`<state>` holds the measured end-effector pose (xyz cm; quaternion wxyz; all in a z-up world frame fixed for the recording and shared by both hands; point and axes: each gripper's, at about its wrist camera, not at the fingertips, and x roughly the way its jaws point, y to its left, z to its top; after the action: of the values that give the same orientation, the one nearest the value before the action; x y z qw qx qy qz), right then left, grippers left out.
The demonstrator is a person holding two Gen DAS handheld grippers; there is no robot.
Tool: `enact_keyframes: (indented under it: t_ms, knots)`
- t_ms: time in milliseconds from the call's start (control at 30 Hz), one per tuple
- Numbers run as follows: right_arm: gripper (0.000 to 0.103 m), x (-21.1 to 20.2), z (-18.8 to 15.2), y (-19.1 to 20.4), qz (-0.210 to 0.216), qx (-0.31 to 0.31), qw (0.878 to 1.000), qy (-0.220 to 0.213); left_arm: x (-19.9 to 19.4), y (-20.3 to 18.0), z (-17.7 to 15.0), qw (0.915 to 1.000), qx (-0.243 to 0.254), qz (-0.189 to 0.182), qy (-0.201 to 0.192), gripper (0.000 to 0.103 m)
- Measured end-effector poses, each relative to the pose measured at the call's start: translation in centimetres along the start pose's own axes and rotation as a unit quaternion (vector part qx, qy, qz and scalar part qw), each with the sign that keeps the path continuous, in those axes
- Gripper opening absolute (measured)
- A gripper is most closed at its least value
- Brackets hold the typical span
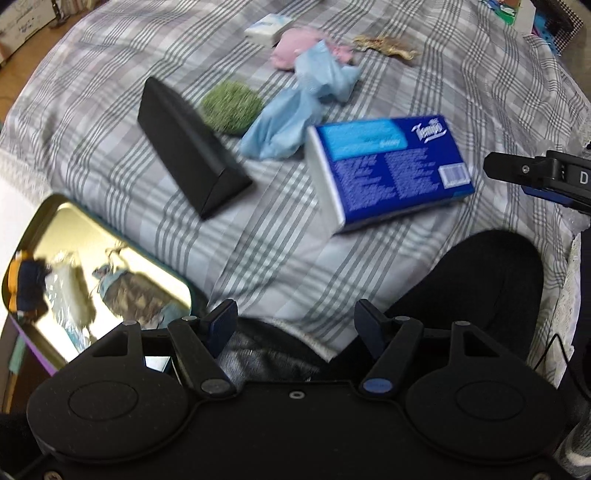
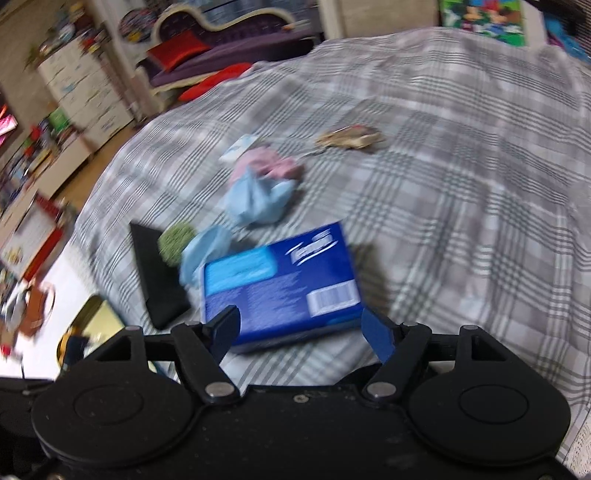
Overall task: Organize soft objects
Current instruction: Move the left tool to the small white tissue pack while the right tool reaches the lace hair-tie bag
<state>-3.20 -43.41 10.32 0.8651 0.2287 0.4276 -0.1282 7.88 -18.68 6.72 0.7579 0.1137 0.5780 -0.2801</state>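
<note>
A blue tissue pack [image 1: 388, 166] [image 2: 280, 284] lies on the grey plaid bedcover [image 1: 277, 236]. Beyond it sit a crumpled light blue cloth [image 1: 295, 118] [image 2: 258, 199], a green fuzzy ball [image 1: 231, 107] [image 2: 175, 240], a pink cloth [image 1: 295, 46] [image 2: 269, 164] and a small white tissue pack [image 1: 267, 27]. My left gripper [image 1: 295, 317] hangs open over the bed's near edge with nothing between its fingers. My right gripper [image 2: 301, 328] [image 1: 517, 171] is open just short of the blue pack; its pads do not press on the pack.
A black wedge-shaped case [image 1: 188, 147] [image 2: 155, 273] lies left of the green ball. A shiny gold tin [image 1: 96, 266] [image 2: 92, 321] sits at the bed's near left. A crinkled gold wrapper [image 1: 384, 46] [image 2: 351, 138] lies far back. A dark rounded shape [image 1: 480, 288] fills the near right.
</note>
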Motion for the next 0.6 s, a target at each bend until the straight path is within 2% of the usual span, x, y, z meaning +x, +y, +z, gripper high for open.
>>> enact_keyframes:
  t_ms: [200, 367, 600]
  knots:
    - [0.073, 0.7, 2.7, -3.2, -0.027, 0.054, 0.998, -0.023, 0.3, -0.8, 3.3, 1.0, 0.003, -0.001, -0.004, 0.065]
    - [0.074, 3.4, 5.6, -4.5, -0.044, 0.09, 0.995, -0.021, 0.8, -0.7, 6.2, 1.0, 0.0, 0.002, -0.008, 0.065]
    - [0.074, 7.8, 9.8, -4.3, -0.067, 0.09, 0.994, -0.011, 2.0, 0.2, 10.6, 0.9997, -0.006, 0.02, -0.009, 0.065]
